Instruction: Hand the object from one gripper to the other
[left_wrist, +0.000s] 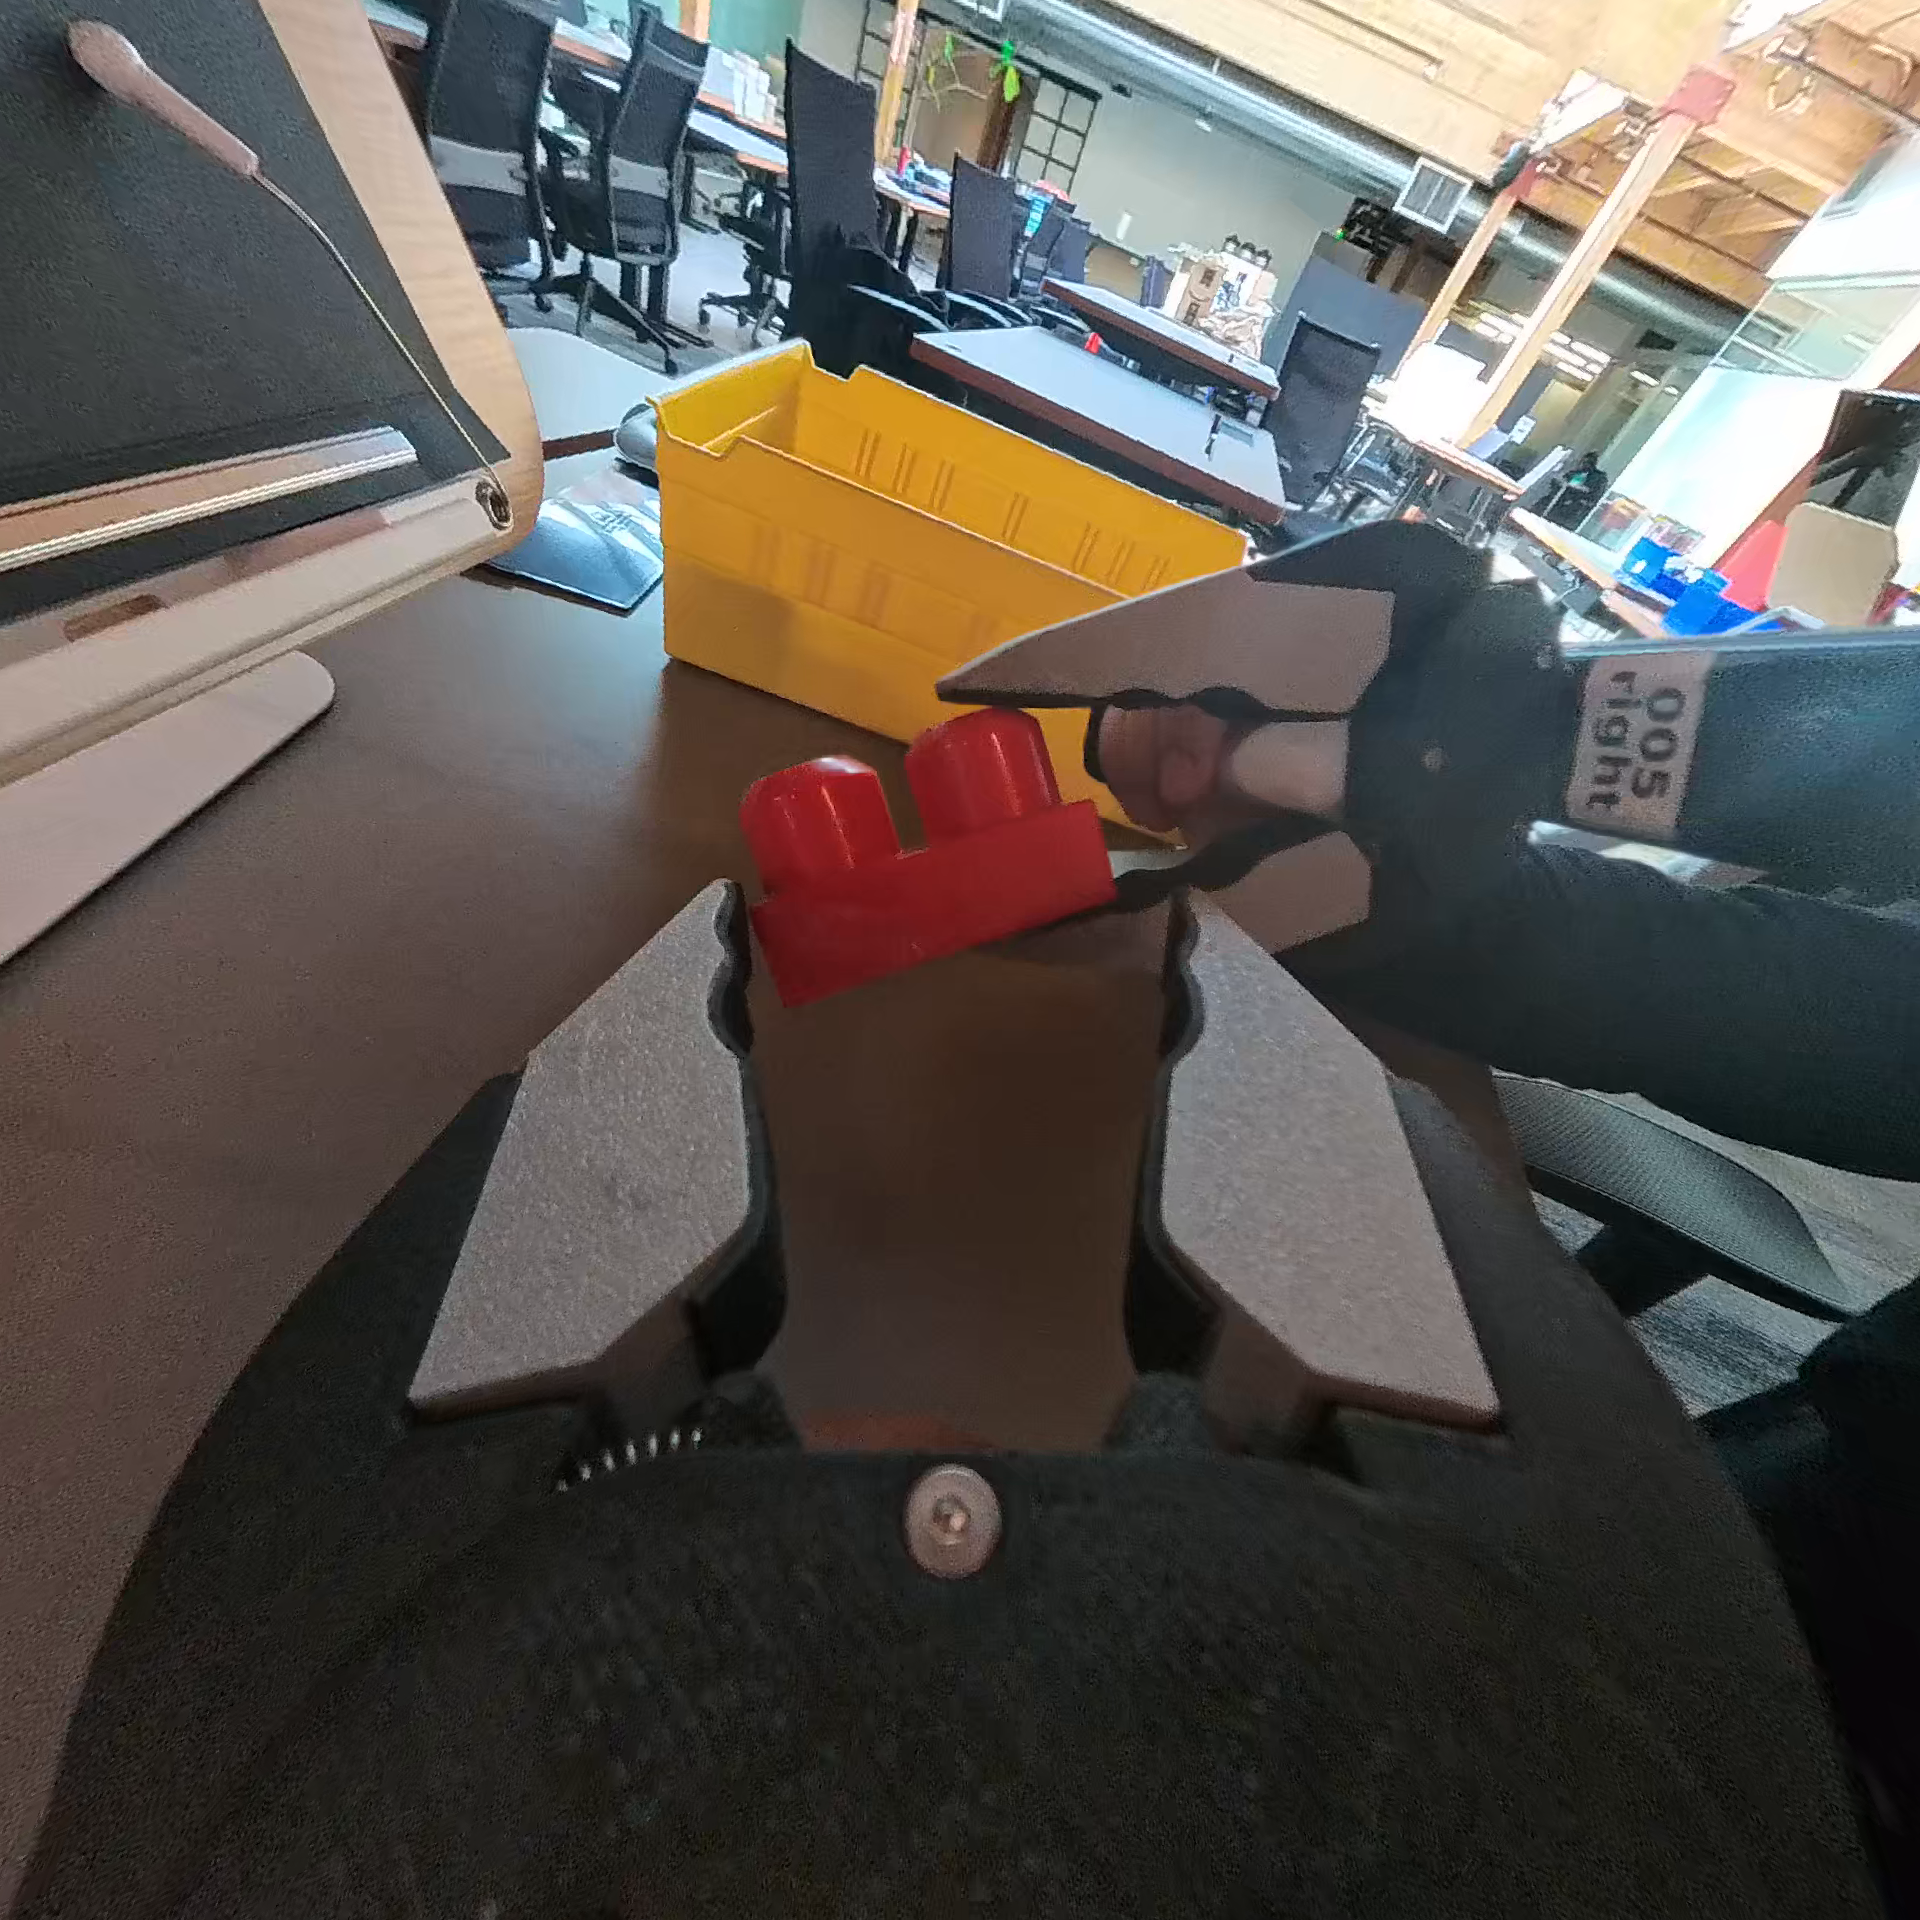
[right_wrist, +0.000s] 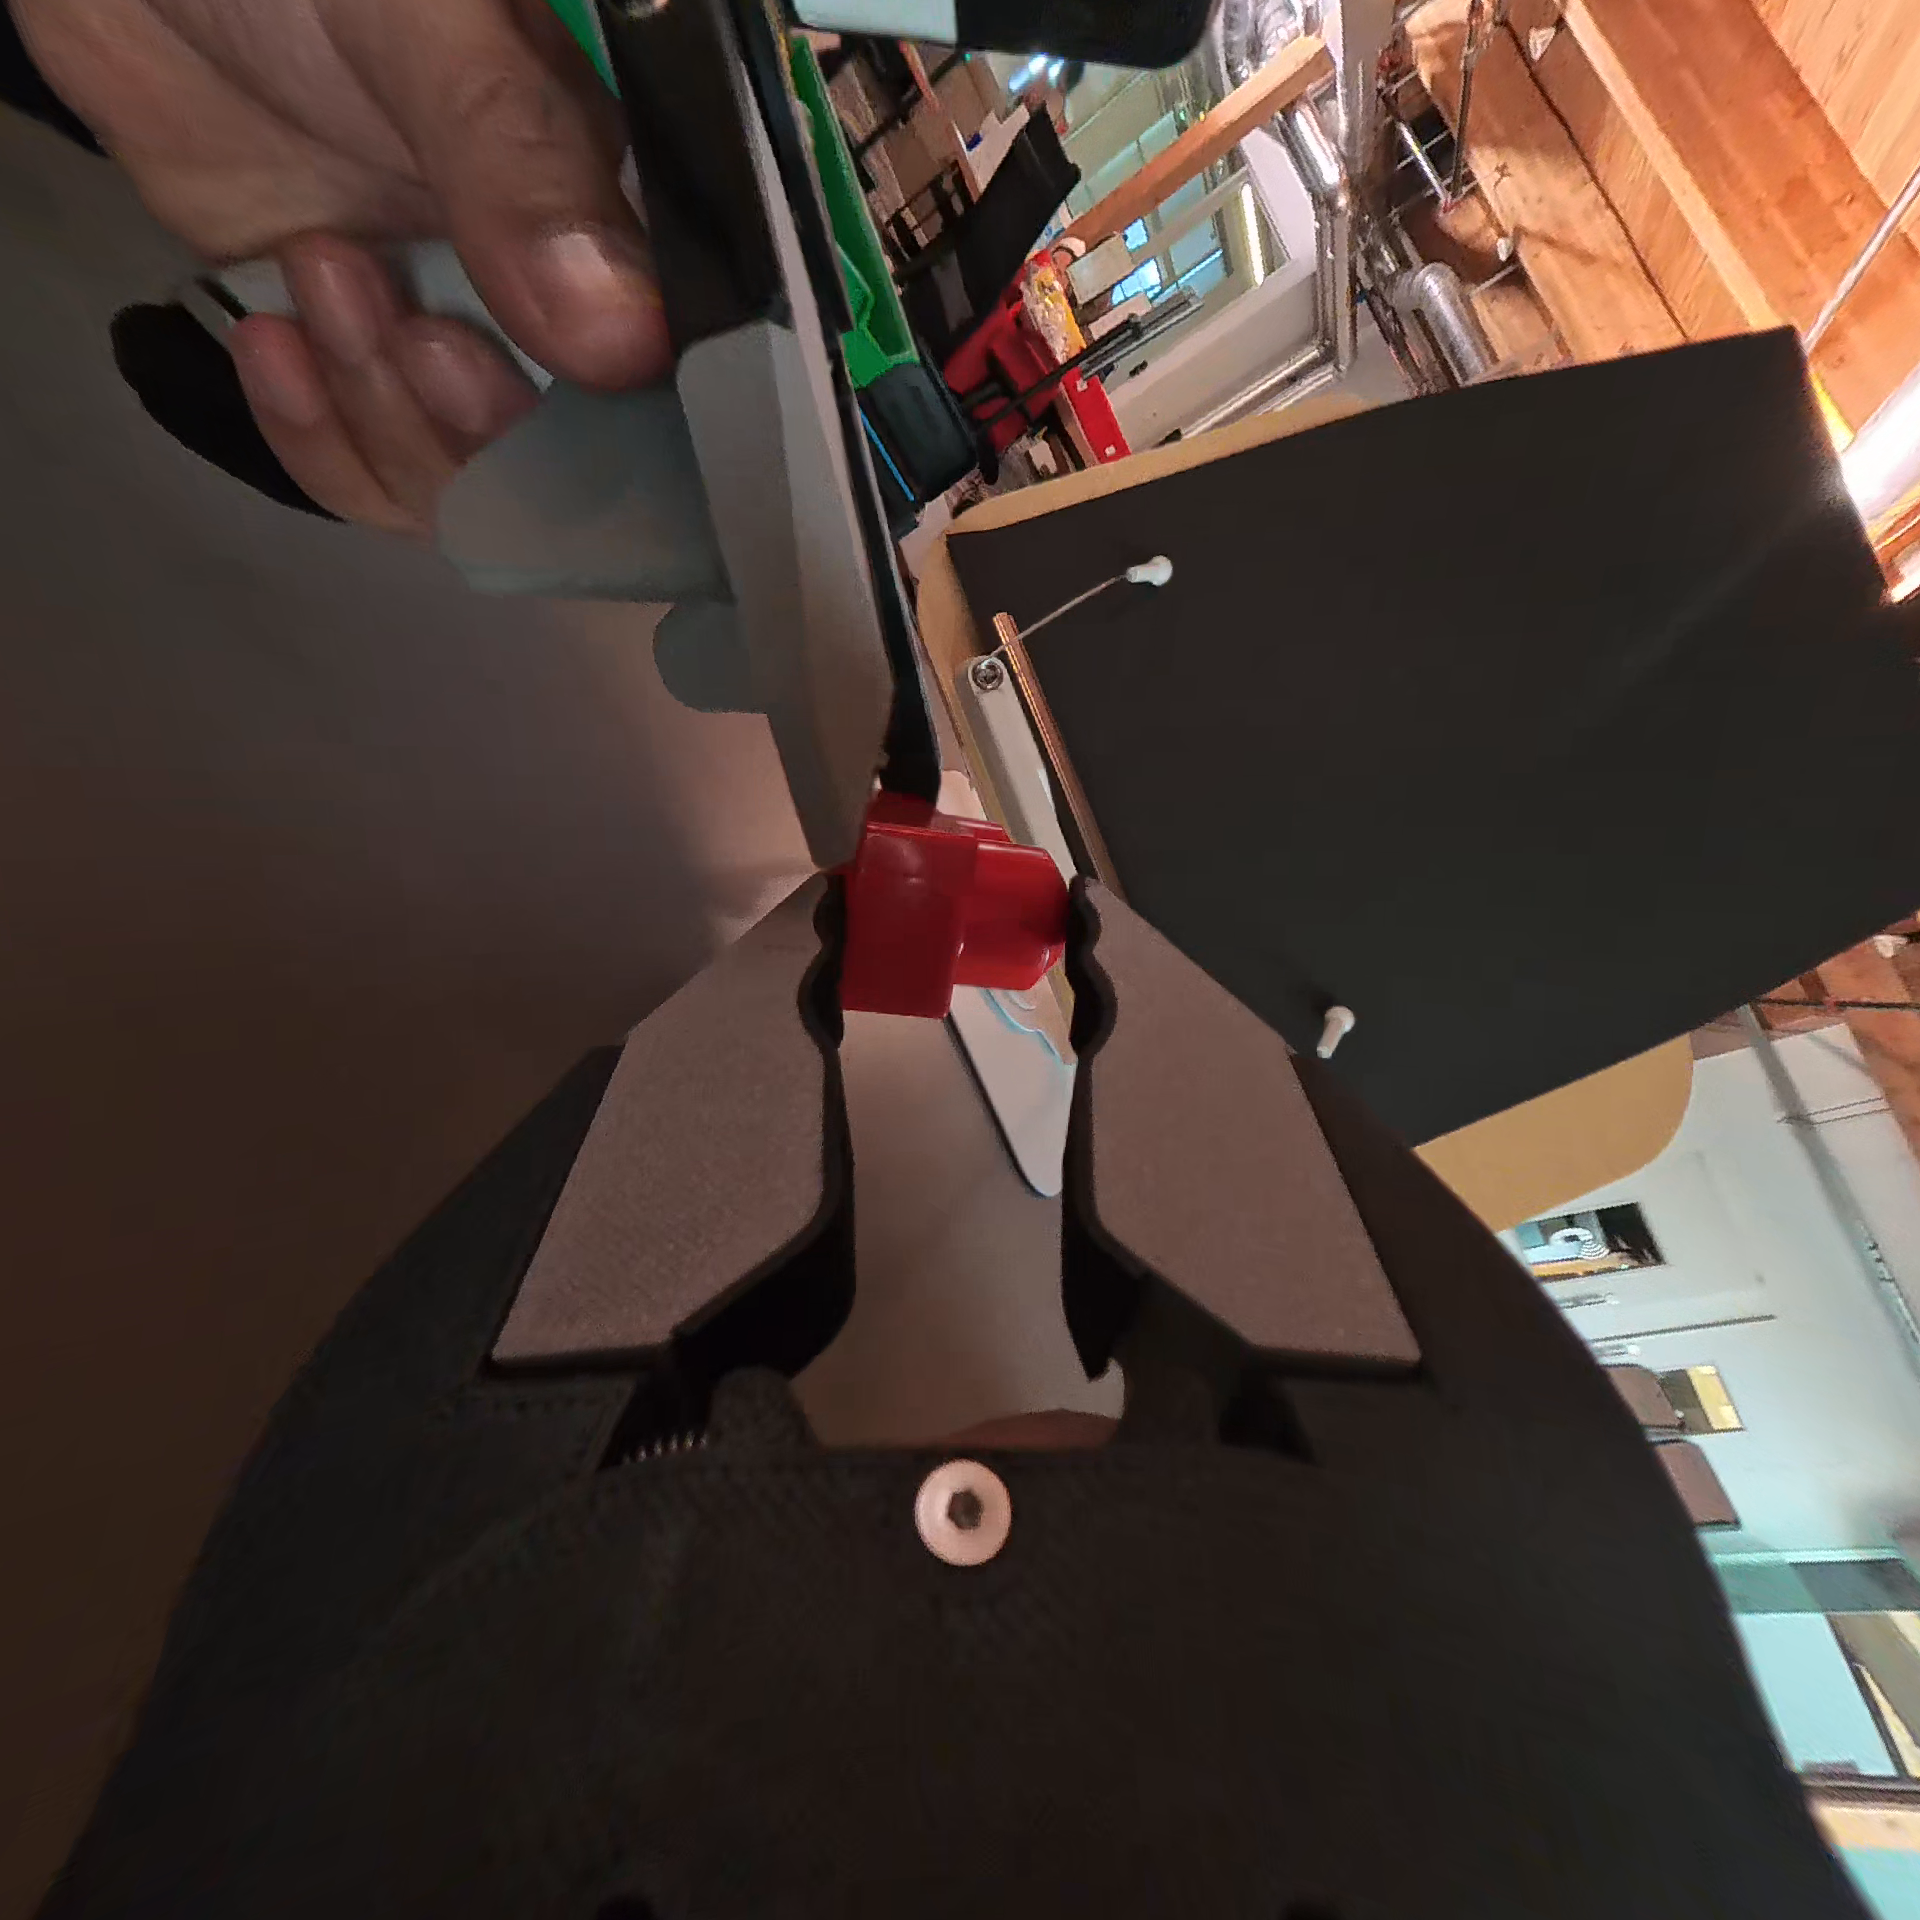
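A red two-stud brick (left_wrist: 925, 894) hangs in the air above the dark table (left_wrist: 416, 831). My right gripper (right_wrist: 951, 925) is shut on it, one pad on the base and one on a stud top. In the left wrist view the right gripper (left_wrist: 1039, 790) comes in from the right, with one finger above a stud and one below the brick. My left gripper (left_wrist: 951, 925) is open with the brick between its fingertips. The brick touches the left pad, and a small gap shows at the right pad. One left gripper finger (right_wrist: 810, 675) shows in the right wrist view.
A yellow plastic bin (left_wrist: 935, 540) stands on the table just behind the brick. A dark board on a white stand (left_wrist: 156, 312) is at the left. An office chair (left_wrist: 1662, 1195) is at the right. A hand (right_wrist: 416, 208) holds the left gripper. Less than 4 cm separates the two grippers' tips.
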